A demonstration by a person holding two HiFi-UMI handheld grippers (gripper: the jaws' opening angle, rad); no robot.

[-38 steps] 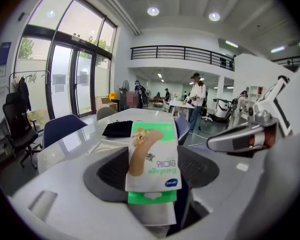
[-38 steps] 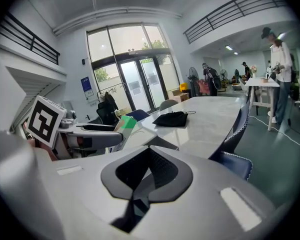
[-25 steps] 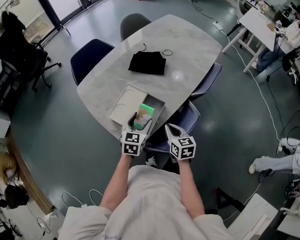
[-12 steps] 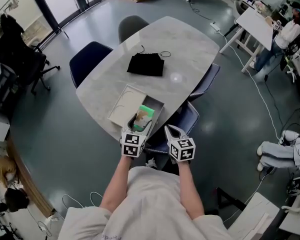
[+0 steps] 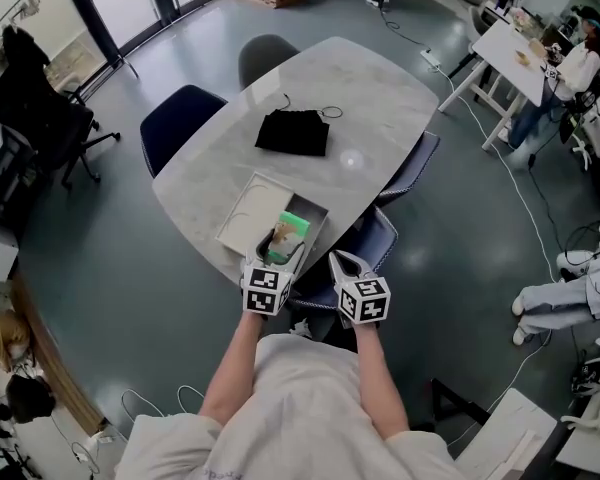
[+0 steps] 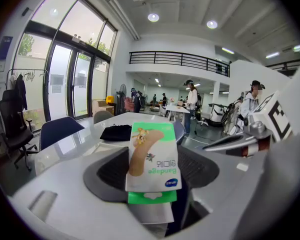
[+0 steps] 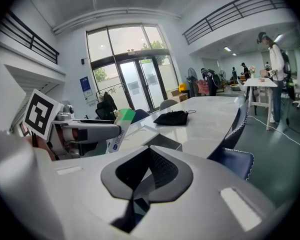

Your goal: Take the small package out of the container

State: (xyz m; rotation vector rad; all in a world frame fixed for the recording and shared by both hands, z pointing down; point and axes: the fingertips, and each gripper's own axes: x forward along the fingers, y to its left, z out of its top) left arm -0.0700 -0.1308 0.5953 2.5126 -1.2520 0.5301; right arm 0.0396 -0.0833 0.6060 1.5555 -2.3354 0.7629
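While the right gripper (image 5: 342, 260) is held with its jaws closed together on nothing, the small package (image 6: 152, 156) is clamped upright in the left gripper (image 5: 278, 240), at the near end of the open container (image 5: 242, 208). Beyond, a black pouch (image 5: 293, 130) is seen on the table (image 5: 380, 88).

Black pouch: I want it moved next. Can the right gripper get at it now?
Probably yes: the right gripper is shut on nothing, and bare table lies before the black pouch.
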